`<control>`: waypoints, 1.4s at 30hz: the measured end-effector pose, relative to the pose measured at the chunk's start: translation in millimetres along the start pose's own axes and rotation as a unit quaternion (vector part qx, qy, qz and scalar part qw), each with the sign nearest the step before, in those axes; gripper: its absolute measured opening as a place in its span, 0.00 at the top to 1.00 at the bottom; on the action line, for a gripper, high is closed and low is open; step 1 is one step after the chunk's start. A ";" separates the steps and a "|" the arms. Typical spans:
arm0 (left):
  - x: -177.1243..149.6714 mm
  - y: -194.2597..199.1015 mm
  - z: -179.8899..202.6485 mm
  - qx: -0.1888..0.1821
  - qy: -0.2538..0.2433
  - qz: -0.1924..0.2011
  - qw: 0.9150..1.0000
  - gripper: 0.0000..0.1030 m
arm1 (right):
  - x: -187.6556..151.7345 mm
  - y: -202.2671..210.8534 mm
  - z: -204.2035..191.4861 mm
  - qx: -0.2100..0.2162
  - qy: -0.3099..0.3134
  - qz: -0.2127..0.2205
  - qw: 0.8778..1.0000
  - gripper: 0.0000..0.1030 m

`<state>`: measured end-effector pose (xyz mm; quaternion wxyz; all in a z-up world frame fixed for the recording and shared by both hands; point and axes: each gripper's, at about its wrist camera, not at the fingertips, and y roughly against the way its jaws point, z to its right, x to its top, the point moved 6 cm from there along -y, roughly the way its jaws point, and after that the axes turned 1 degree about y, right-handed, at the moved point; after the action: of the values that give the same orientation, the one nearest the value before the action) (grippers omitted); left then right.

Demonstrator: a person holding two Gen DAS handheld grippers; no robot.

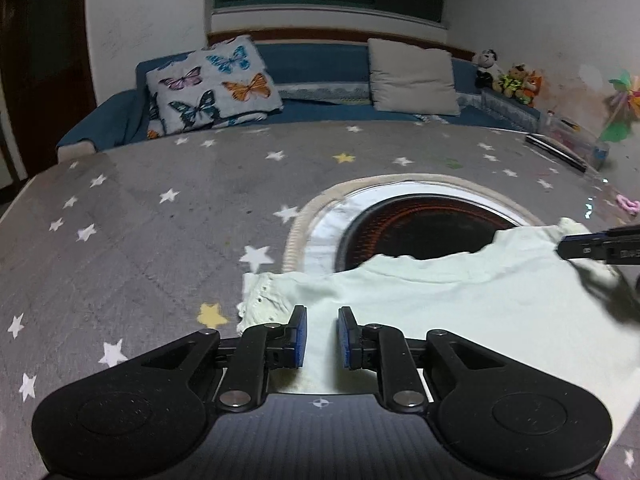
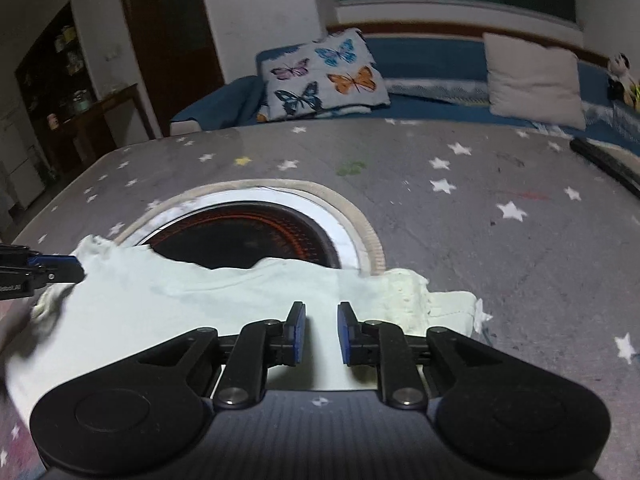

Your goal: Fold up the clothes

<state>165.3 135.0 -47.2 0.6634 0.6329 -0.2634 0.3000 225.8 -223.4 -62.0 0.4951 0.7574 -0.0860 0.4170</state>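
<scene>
Left gripper (image 1: 322, 312) low in frame, jaws a narrow gap apart, pale green garment (image 1: 420, 296) lying under them, not pinched. Right gripper (image 2: 321, 307) same: jaws slightly apart over the garment's frilled sleeve end. Garment spread flat on the grey star-print counter (image 1: 140, 220), its top edge overlapping a round black inset (image 1: 420, 228) with orange rings. Behind: blue sofa (image 1: 320, 60), butterfly pillow (image 1: 212, 84), beige cushion (image 1: 412, 76), soft toys (image 1: 508, 76), dark window upper centre. Far right items blurred; garment's lower hem hidden behind the grippers.
</scene>
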 end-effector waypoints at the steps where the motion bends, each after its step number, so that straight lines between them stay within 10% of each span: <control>1: 0.3 -1.0 -1.9 -0.002 0.005 0.000 1.000 0.82 | -0.2 -1.3 3.1 0.001 -0.008 0.000 1.000 0.86; 21: 12.8 -20.6 -5.1 -0.005 0.008 0.011 1.000 0.81 | 4.9 -3.7 17.1 -0.008 -0.036 0.016 0.999 0.85; 29: 4.3 14.4 7.0 -0.006 0.003 0.029 1.000 0.50 | 4.2 27.4 6.2 -0.008 -0.028 0.027 0.999 0.73; 42: -70.5 83.3 -3.0 0.035 0.090 0.011 0.995 0.44 | -10.5 51.5 -60.8 0.040 0.033 0.013 0.999 0.68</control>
<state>56.2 135.0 -42.0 0.6589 0.6231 -0.1990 0.3716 157.9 -202.0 -24.7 0.4618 0.7608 -0.0628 0.4516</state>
